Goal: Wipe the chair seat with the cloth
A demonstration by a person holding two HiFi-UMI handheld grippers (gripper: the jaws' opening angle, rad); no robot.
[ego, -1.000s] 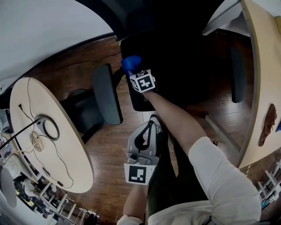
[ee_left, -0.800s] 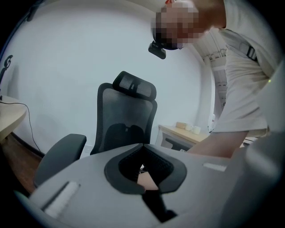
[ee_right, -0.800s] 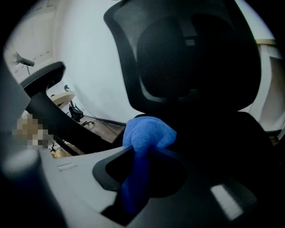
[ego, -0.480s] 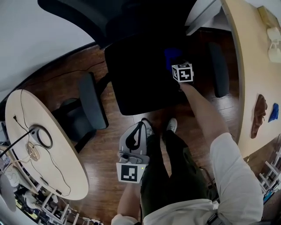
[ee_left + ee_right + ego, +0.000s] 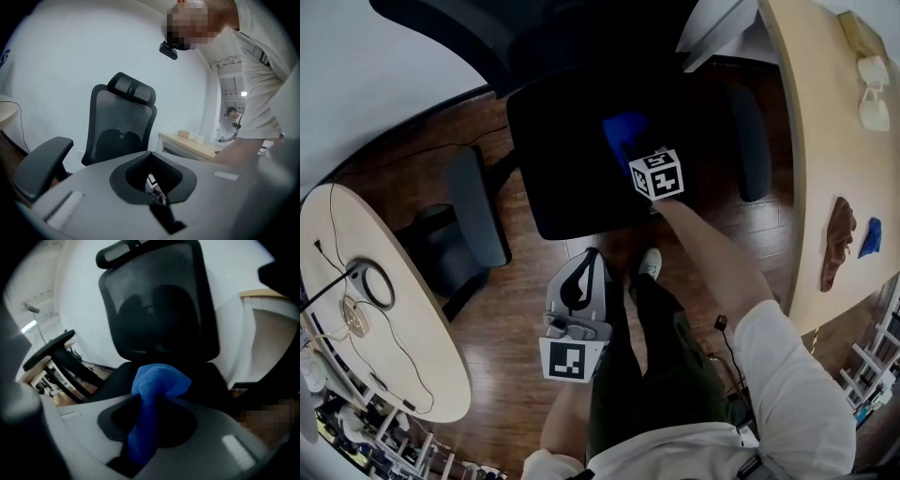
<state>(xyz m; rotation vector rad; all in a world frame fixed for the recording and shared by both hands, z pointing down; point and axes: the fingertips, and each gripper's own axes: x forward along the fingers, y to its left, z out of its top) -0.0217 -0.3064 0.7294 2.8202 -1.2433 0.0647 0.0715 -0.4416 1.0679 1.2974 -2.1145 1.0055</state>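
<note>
Head view: R gripper (image 5: 643,161) clamps blue cloth (image 5: 623,131) over chair seat (image 5: 562,141).

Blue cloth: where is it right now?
In the head view, the blue fabric cloth is over the black chair seat, right of centre, clamped in the right tongs.
</note>
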